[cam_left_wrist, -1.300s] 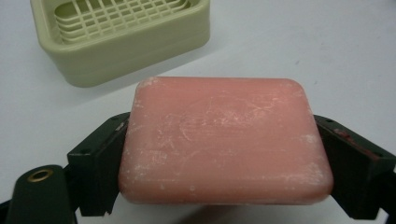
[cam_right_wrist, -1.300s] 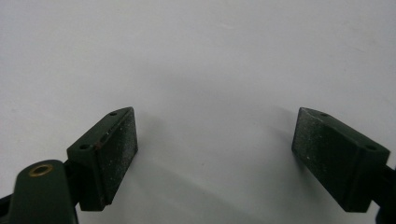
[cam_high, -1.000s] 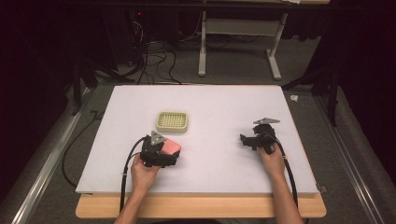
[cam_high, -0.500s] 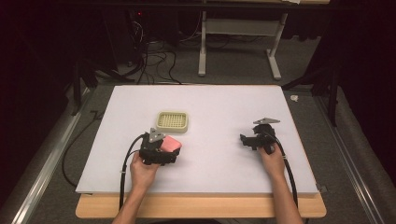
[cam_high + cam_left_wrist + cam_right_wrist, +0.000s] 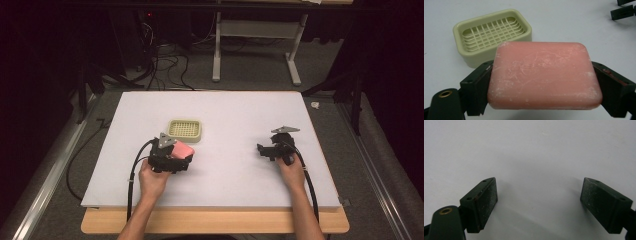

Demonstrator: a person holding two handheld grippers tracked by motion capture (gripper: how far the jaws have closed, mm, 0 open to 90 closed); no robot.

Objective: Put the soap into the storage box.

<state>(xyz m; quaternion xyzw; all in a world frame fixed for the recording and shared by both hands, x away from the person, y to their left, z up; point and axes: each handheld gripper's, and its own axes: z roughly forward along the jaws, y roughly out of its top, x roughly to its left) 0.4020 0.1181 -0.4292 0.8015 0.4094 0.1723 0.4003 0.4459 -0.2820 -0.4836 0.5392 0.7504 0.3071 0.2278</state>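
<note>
While clamped between fingers of left gripper (image 5: pixel 544 80), pink soap bar (image 5: pixel 544 75) sits just near-side of green soap dish (image 5: pixel 491 35), w/ dish rim close to bar's far edge. Right gripper (image 5: pixel 539 205) well apart to right, fingers spread wide w/ nothing between, over bare white table (image 5: pixel 240 115). Plenty open room btwn grippers.

A white board (image 5: pixel 230 115) covers the wooden table (image 5: pixel 215 222); cables (image 5: pixel 165 65) beyond.

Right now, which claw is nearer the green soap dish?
Left. The left claw, holding the pink soap, sits just in front of the soap dish; the right claw is open, far across the table.
</note>
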